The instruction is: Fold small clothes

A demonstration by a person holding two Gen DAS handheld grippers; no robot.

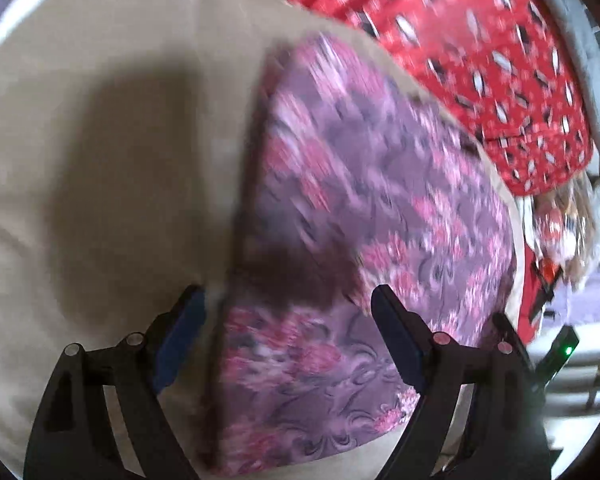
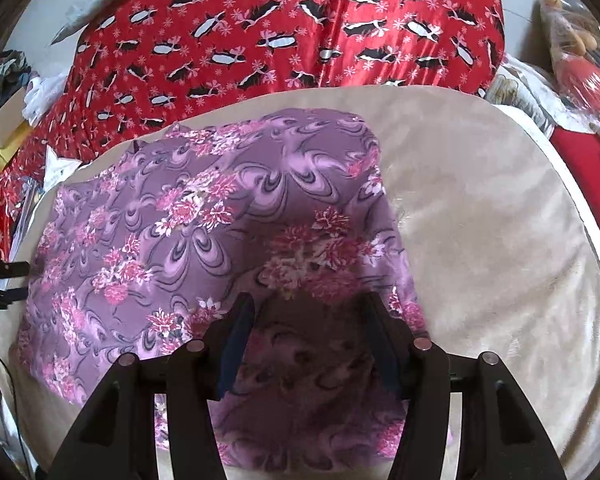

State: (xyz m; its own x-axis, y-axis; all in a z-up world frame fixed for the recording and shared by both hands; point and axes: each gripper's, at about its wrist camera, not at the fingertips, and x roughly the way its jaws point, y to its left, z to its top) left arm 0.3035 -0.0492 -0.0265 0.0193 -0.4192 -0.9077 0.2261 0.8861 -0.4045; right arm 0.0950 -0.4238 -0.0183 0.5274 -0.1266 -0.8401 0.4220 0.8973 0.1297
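Only the right view shows the left tongs at nine o'clock; one purple cloth, both tongs open.

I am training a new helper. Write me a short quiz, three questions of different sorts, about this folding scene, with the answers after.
1. True or false: the purple floral garment lies on a beige cushion.
2. Multiple choice: what lies behind the cushion, at the top of the right wrist view? A) a blue towel B) a red patterned cloth C) a wooden board
3. Short answer: does the left gripper stand with its jaws apart or pressed together?

Key
1. True.
2. B.
3. Apart. Its fingers straddle the garment's edge without pinching it. The right gripper is also apart, above the garment.
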